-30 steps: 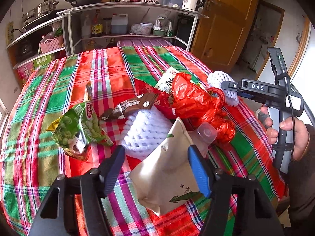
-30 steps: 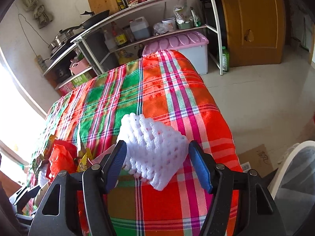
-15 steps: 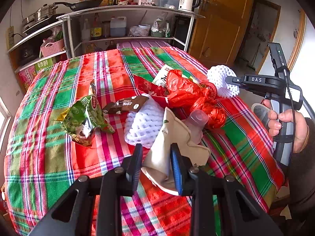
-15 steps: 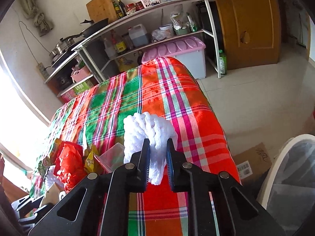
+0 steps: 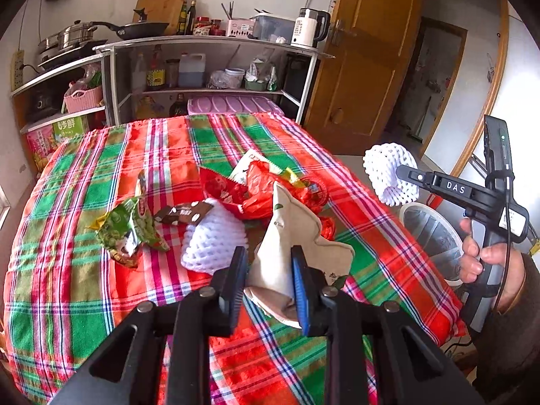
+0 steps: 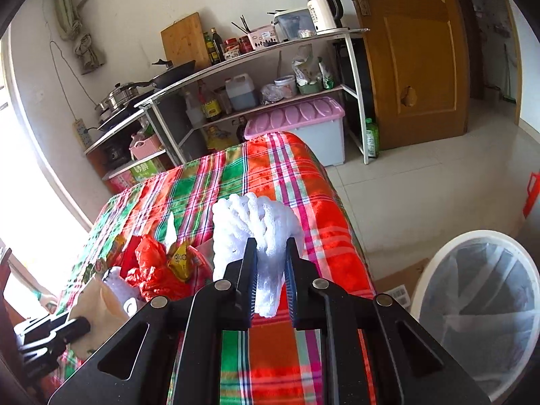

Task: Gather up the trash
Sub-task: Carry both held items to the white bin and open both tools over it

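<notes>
My left gripper [image 5: 268,263] is shut on a beige paper pouch [image 5: 290,236] and holds it above the plaid tablecloth [image 5: 84,287]. My right gripper [image 6: 270,256] is shut on a white foam fruit net [image 6: 256,222], lifted over the table's right side; it also shows in the left wrist view [image 5: 388,172]. On the cloth lie another white foam net [image 5: 212,236], a green snack bag [image 5: 126,229], a brown wrapper [image 5: 185,212] and red plastic wrappers [image 5: 256,189]. A white bin lined with a bag [image 6: 479,297] stands on the floor at the right.
A metal shelf [image 5: 209,67] with pans, bottles and a kettle stands behind the table. A pink-lidded box [image 6: 303,125] sits beneath it. A wooden door [image 6: 411,50] is at the right. Flattened cardboard [image 6: 398,283] lies by the bin.
Both grippers closed from open: the left on the beige pouch, the right on the foam net. Both then lifted their items off the cloth.
</notes>
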`<state>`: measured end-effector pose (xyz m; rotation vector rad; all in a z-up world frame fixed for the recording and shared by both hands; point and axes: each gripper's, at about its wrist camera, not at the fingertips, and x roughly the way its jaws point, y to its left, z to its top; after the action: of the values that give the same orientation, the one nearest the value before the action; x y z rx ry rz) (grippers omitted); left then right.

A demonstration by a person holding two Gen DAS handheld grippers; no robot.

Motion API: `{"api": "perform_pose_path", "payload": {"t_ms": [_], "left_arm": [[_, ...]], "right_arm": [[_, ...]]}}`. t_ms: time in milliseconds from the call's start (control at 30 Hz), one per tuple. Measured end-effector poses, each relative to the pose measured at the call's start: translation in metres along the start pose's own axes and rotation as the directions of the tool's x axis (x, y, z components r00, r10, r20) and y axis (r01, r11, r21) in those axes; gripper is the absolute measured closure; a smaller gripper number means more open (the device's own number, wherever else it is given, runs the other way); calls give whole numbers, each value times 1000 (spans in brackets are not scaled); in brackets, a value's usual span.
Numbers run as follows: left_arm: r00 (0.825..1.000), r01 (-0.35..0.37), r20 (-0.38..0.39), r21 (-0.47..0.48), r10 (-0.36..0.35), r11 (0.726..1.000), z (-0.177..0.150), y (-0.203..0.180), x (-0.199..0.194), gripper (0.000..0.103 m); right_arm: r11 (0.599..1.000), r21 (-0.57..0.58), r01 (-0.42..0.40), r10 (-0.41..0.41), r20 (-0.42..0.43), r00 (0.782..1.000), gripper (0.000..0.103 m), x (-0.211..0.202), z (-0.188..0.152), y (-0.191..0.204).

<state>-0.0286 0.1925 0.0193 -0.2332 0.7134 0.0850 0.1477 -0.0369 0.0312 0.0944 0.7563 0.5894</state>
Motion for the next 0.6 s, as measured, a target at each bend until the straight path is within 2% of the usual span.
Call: {"api": "perform_pose_path", "payload": {"t_ms": [233, 467, 600], "left_arm": [[995, 93, 24, 49, -95, 994, 16, -41, 6, 76], [981, 186, 30, 110, -190, 976, 34, -94, 25, 76], [967, 253, -15, 141, -253, 957, 37, -127, 44, 76]], "right_arm": [[999, 41, 27, -29, 62, 998, 88, -47, -9, -20], [988, 89, 129, -137, 96, 986, 88, -86, -16, -55], [972, 138, 188, -204, 107, 973, 88, -107, -23, -82]]}}
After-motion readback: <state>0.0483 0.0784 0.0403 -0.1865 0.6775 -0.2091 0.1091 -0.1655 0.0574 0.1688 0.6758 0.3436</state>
